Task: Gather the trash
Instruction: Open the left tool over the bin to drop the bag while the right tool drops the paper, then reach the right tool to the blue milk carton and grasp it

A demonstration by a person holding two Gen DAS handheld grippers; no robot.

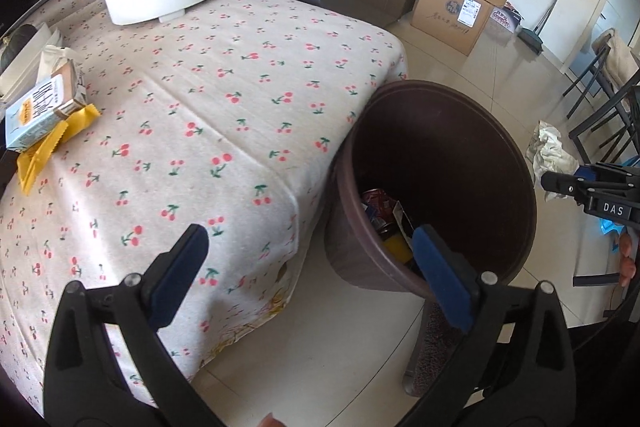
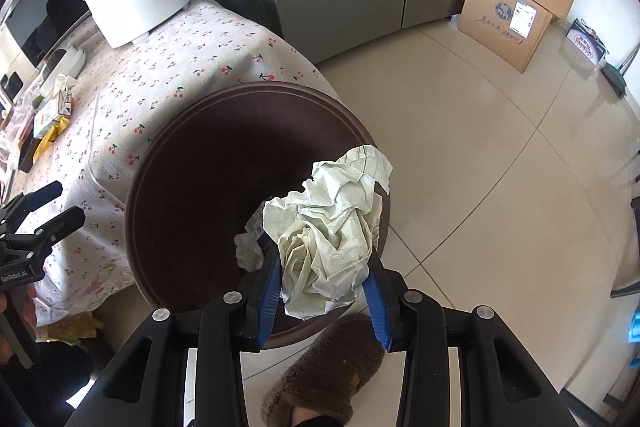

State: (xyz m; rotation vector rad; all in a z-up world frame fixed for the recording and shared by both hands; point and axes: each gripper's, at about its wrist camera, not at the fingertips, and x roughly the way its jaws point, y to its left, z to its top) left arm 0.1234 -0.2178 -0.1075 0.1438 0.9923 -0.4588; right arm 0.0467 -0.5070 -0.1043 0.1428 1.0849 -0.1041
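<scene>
Right gripper (image 2: 324, 287): narrowed onto crumpled paper (image 2: 332, 235), blue pads pressing both sides, held over the brown bin (image 2: 160, 163) beside the cherry-print table (image 2: 168, 67). Left gripper (image 1: 304, 267): spread wide, nothing between the pads, near the bin's rim.

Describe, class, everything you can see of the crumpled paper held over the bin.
The crumpled paper is pale, off-white with a faint grid of thin lines, wadded into a loose ball with one corner sticking up. The right claw pinches its lower part between blue pads. It hangs above the dark brown bin's open mouth, touching nothing else.
</scene>
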